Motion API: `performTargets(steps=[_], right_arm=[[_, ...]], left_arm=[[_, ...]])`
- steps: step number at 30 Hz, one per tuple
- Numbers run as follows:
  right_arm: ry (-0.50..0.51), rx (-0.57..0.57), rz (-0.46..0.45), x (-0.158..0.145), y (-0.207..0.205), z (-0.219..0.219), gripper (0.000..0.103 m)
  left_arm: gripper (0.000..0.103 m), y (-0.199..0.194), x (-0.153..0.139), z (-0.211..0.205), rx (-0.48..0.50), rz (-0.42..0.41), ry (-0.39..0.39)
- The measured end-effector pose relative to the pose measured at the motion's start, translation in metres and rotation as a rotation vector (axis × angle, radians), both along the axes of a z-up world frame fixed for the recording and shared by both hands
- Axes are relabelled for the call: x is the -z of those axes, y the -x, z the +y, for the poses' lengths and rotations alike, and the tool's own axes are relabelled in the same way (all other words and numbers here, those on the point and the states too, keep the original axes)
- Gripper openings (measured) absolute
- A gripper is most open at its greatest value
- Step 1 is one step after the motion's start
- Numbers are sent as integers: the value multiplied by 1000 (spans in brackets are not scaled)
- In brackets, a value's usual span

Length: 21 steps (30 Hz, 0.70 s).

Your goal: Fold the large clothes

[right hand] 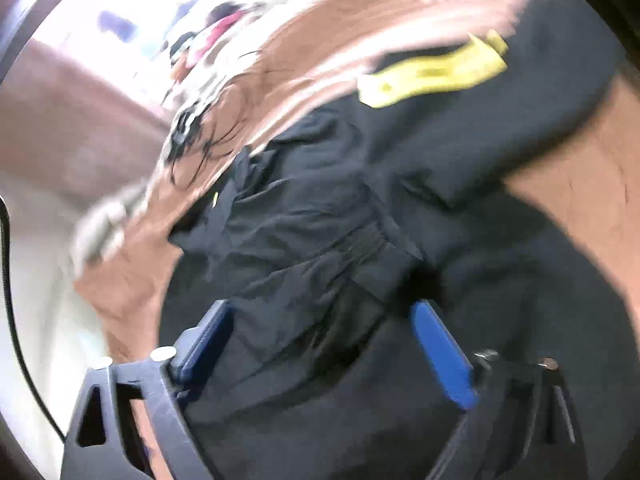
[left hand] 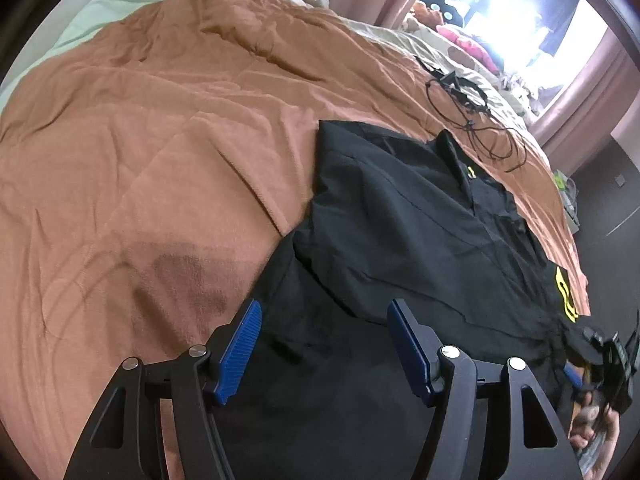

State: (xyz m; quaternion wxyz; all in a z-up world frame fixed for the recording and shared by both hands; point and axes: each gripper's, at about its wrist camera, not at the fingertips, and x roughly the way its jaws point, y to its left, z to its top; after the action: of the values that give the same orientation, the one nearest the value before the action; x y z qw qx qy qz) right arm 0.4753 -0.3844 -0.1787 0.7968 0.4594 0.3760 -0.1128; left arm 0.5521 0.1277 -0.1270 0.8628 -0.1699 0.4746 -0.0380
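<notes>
A large black shirt [left hand: 420,232] with a collar and yellow markings [left hand: 566,296] lies partly folded on a brown blanket [left hand: 160,140] over a bed. My left gripper [left hand: 324,308] hovers over the shirt's near part, blue pads wide apart and open, with nothing pinched. At the lower right edge of the left wrist view the right gripper [left hand: 612,360] shows in a person's hand. The right wrist view is motion-blurred: my right gripper [right hand: 322,312] stands open above rumpled black cloth [right hand: 320,220], with a yellow patch [right hand: 432,72] further off.
A tangle of black cables [left hand: 472,120] lies on the blanket beyond the collar. Stuffed toys [left hand: 460,36] sit by a bright window with pink curtains [left hand: 592,92]. A pale green sheet [left hand: 80,28] shows at the far left. The bed's edge and dark floor [left hand: 612,216] are on the right.
</notes>
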Motion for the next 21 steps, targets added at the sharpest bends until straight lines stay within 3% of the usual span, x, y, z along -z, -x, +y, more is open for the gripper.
performTargets(steps=[2,6,8,13,17,21], right_arm=[[-56,17,15,14,2,-1,93],[-12,-16,-6,12,-9,10,90],[-19,-44,-11,18,-17,12,65],[-12,-32,-9,31,-25,14,50],[-27,-35,-12,42,-40,5,17],[-63,-26,-52,47,-45,-7,13]], left_arm=[[67,-3,3,0,-6,7,-13],[67,-10,12,-2,-7,27,-59],[67,-17,19,-4,-8,48,-121],[66,-36,38,-8,-7,81,-154],[57,-46,51,-9,-6,109,-185],[50,-54,60,-4,-52,118,-190]])
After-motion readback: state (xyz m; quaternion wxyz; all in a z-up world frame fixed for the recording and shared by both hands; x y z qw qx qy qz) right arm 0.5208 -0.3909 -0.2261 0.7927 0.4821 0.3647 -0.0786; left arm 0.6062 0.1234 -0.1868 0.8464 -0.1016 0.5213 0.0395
